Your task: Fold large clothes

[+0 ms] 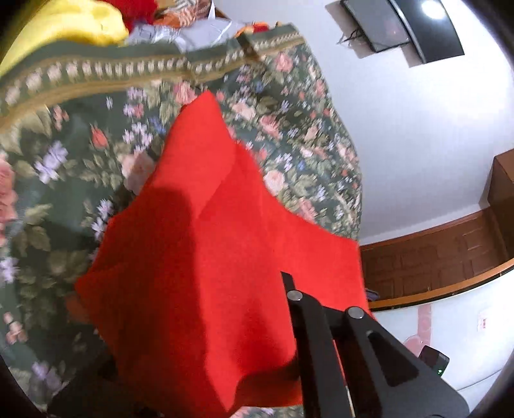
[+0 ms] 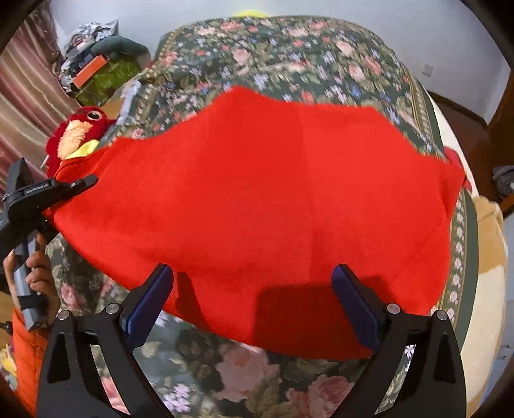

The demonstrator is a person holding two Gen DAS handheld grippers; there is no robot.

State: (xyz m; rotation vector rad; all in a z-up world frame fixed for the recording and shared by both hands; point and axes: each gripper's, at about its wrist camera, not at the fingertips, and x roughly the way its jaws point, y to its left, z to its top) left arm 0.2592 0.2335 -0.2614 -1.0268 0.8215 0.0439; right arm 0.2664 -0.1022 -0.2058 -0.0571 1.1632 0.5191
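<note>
A large red garment (image 2: pixel 257 199) lies spread on a bed with a green floral cover (image 2: pixel 289 58). My right gripper (image 2: pixel 253 283) is open, its blue-padded fingers (image 2: pixel 151 299) wide apart over the garment's near edge. My left gripper (image 2: pixel 90 180) shows at the left of the right wrist view, shut on the garment's left edge. In the left wrist view the red garment (image 1: pixel 205 257) drapes over the left gripper (image 1: pixel 289 283); only one black finger (image 1: pixel 305 321) shows, the other is hidden under the cloth.
A red plush toy (image 2: pixel 77 131) sits by the garment's left corner. A cluttered pile (image 2: pixel 93 61) stands beyond the bed's far left. A yellow cushion (image 1: pixel 74 22) lies at the bed's edge. A wooden wall panel (image 1: pixel 433 254) and a wall TV (image 1: pixel 401 25) are nearby.
</note>
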